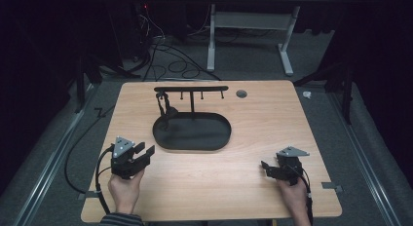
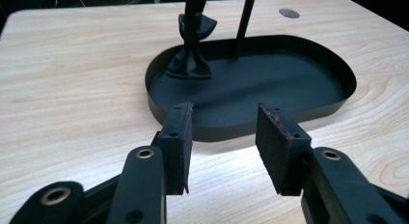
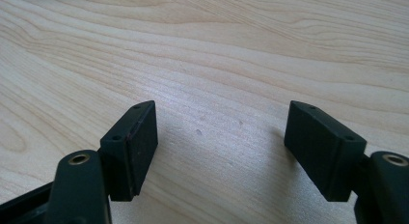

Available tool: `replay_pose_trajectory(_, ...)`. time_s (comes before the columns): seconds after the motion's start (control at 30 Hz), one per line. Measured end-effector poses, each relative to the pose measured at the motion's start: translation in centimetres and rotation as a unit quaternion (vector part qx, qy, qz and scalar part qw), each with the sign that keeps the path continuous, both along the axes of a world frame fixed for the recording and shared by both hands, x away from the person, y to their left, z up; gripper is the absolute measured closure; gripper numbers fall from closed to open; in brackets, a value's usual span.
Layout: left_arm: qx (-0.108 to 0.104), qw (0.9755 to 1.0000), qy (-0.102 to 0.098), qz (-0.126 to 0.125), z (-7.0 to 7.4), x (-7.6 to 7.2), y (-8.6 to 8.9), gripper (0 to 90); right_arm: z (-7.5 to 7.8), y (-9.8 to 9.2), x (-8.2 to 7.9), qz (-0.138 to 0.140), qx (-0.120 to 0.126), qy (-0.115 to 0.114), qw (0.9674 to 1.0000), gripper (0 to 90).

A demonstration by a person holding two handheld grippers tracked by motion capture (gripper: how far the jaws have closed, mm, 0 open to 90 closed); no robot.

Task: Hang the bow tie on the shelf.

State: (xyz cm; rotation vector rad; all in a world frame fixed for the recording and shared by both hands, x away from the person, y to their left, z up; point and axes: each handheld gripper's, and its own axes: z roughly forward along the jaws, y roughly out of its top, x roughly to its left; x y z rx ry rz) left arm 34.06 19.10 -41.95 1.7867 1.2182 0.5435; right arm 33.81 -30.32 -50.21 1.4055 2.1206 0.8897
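Wooden worktop, rectangular with rounded corners, standing on grey carpeted floor; a round grommet is set into its far edge, right of centre. Cables lie on the floor beyond the worktop, near the white legs of another table.

Black oval tray, shallow-walled, placed at the centre of the worktop, slightly toward the far side. From its far part rises a thin post carrying a horizontal hanger bar with 4 short pegs pointing down. A dark bow-shaped cloth item hangs from the left end of the bar and reaches into the left part of the tray; in the left gripper view it appears as 2 bow-like folds, the lower one resting on the tray floor.

Left gripper, held in the person's left hand at the near-left of the worktop, just near-left of the tray and apart from it. Its jaws stand apart with nothing between them and point at the tray's near wall.

Right gripper, held in the right hand at the near-right of the worktop, well apart from the tray. Its jaws are spread wide over bare wood, holding nothing.
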Motion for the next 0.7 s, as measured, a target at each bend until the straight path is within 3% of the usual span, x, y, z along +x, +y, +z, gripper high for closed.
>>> replay_pose_trajectory(0.7, -0.01, 0.9996, 0.024, -0.011, -2.1, -0.3, -0.8, 56.4, 0.0, 0.0, 0.0, 0.001, 0.0, 0.0, 1.0, 28.8)
